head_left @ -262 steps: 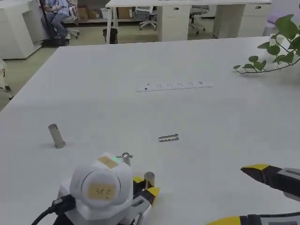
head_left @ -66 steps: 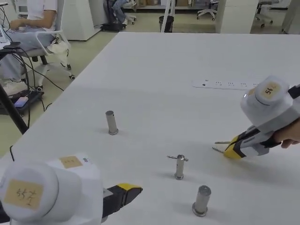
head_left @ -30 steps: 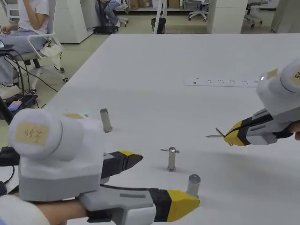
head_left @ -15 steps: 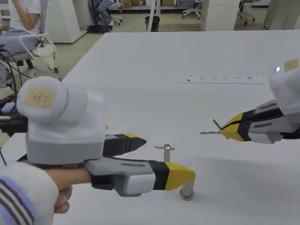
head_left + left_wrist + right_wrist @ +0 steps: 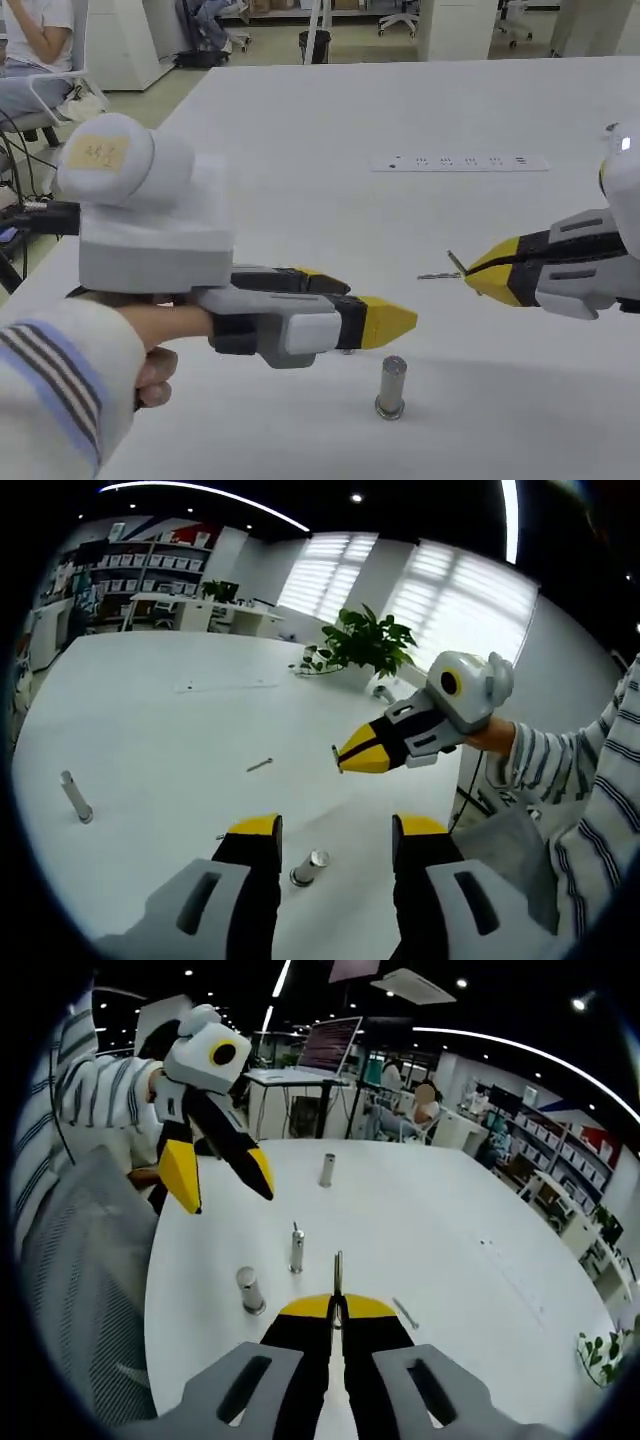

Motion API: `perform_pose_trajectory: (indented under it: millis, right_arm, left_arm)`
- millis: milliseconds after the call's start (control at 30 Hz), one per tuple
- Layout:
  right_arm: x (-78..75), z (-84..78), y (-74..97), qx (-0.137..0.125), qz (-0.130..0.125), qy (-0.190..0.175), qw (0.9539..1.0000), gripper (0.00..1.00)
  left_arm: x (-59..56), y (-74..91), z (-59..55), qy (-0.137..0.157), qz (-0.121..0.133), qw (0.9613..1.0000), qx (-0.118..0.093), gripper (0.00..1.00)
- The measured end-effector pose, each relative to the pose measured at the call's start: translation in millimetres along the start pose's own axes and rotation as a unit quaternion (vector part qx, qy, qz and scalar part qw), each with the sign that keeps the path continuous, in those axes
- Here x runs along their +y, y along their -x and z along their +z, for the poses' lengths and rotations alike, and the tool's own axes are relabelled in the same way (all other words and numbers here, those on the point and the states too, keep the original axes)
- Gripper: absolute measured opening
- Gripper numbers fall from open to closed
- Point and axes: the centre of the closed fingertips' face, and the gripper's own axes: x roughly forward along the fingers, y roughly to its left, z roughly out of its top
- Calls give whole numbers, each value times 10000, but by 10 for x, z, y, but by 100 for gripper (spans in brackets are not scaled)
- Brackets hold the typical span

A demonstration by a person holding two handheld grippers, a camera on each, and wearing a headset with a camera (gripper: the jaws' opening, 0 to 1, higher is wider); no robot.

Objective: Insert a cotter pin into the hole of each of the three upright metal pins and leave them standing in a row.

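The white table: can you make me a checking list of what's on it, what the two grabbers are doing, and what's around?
Surface: white table, looks clean.
Job's things: bare pin, middle pin and far pin stand upright; middle pin seems to have its cotter pin in; spare cotter pin lies flat.
Clutter: power strip; leafy plant at the table's edge.
Grippers: left gripper fingers open, holding nothing; right gripper shut on held cotter pin.
Cables: black cable behind the left gripper.
Surroundings: office desks, a seated person.
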Motion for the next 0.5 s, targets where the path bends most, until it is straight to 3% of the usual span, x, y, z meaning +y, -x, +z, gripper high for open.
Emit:
perform_pose_trajectory:
  millis: [233, 500]
  right_arm:
    - [121, 57, 82, -149, -58, 56, 9999, 3]
    - [309, 107, 114, -146, -34, 431, 9990, 3]
  left_arm:
    - [-94, -96, -20, 181, -265, 9994, 134, 33]
    - [-209, -202, 2, 505, -559, 9971, 144, 28]
